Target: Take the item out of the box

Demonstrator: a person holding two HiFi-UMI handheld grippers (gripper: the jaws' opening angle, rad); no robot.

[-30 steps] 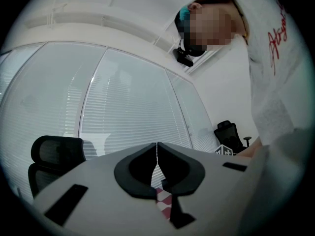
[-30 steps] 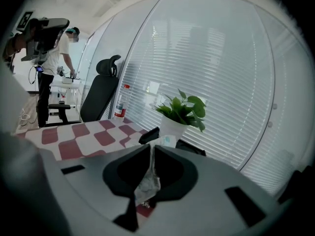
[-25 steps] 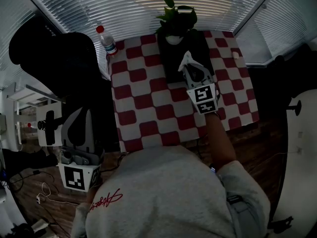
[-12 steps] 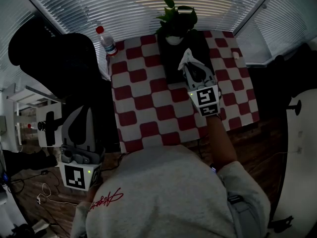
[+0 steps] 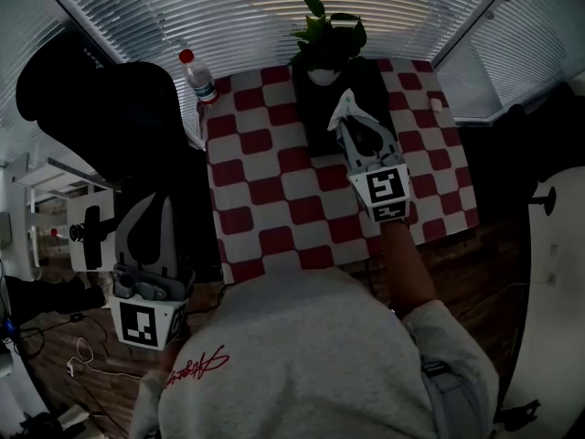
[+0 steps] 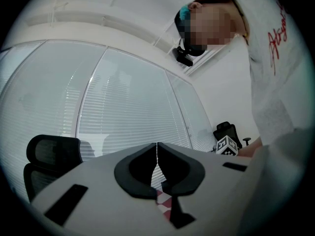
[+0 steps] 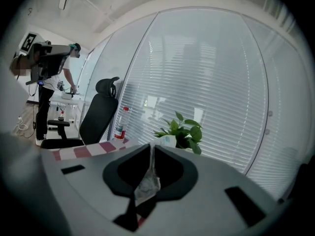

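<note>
A black box (image 5: 318, 108) stands at the far middle of the red-and-white checked table (image 5: 274, 190). My right gripper (image 5: 345, 117) hangs over the box, shut on a white crinkled wrapper (image 5: 339, 108). In the right gripper view the wrapper (image 7: 146, 183) is pinched between the closed jaws of that gripper (image 7: 150, 157) and hangs down behind them. My left gripper (image 5: 139, 284) is held low at the left, off the table, near my body. Its jaws (image 6: 157, 157) meet with nothing between them.
A potted plant (image 5: 327, 33) stands just behind the box and a water bottle (image 5: 197, 77) at the table's far left corner. A black office chair (image 5: 101, 117) is left of the table. Window blinds run behind. Another person (image 7: 47, 82) stands far off.
My right gripper has lifted a little with the white wrapper, coming nearer the head camera. The left gripper has stayed put.
</note>
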